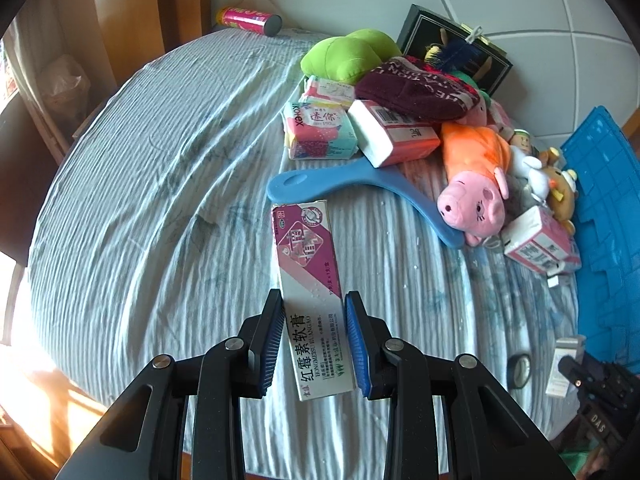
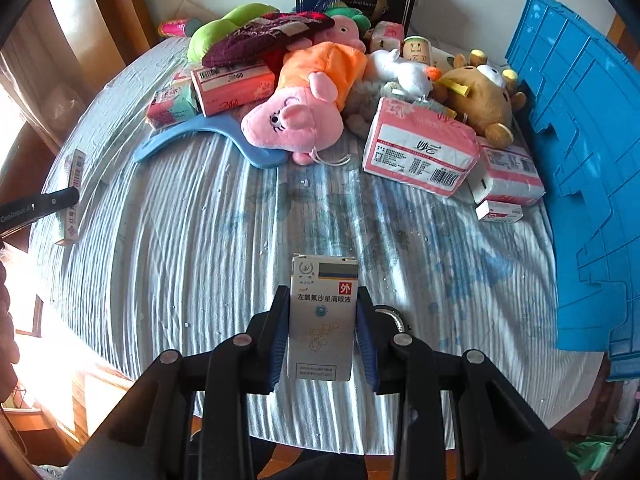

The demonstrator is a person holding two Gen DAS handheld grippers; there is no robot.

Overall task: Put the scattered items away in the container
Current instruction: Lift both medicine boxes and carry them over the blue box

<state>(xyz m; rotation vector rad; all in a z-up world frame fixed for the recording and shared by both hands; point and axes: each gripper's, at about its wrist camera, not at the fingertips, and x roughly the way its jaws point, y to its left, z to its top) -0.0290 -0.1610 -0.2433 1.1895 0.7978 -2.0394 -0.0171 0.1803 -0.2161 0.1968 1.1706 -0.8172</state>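
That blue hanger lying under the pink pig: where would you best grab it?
By its free hooked end, which pokes out clear of the pile toward the left, while the pig lies on the other end. Come from above, pads across the flat, narrow arm. Probably slide it out sideways before lifting.

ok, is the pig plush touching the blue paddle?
Touching. The right wrist view shows the pig plush with its head lying on the wide end of the blue paddle, no gap between them.
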